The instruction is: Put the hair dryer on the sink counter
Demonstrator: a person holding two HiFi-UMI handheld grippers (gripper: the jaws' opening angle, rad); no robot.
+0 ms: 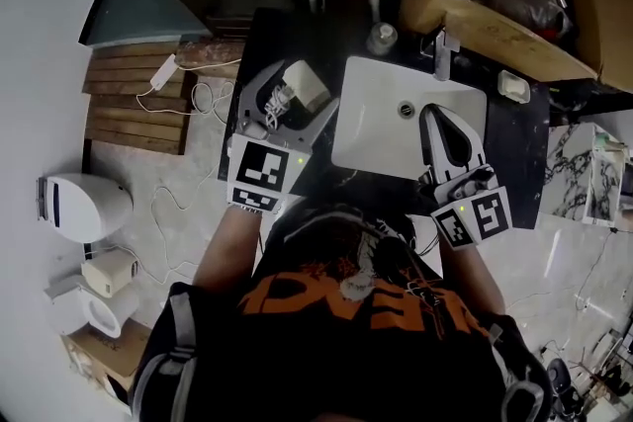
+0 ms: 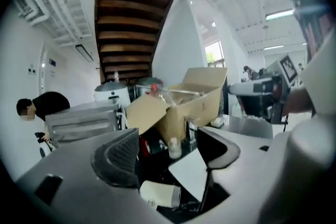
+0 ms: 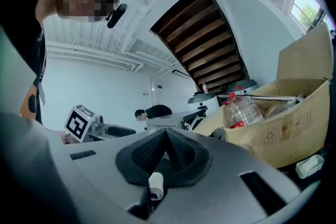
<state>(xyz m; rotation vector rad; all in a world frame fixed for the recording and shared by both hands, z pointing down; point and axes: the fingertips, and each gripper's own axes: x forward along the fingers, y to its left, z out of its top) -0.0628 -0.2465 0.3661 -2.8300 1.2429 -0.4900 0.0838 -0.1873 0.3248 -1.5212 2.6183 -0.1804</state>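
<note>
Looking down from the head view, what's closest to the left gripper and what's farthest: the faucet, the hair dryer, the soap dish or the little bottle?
Starting from the left gripper:
1. The hair dryer, right between its open jaws.
2. The little bottle, up and to the right.
3. The faucet, farther right.
4. The soap dish, far right.

One hair dryer [image 1: 302, 86], one sink [image 1: 368, 114]

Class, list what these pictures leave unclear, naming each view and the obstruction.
Hair dryer underside, head view: left gripper crowds it, so contact with the counter is unclear.
Its handle, left gripper view: the gripper's body covers all but the barrel.
Bottle label, right gripper view: too small to read.
</note>
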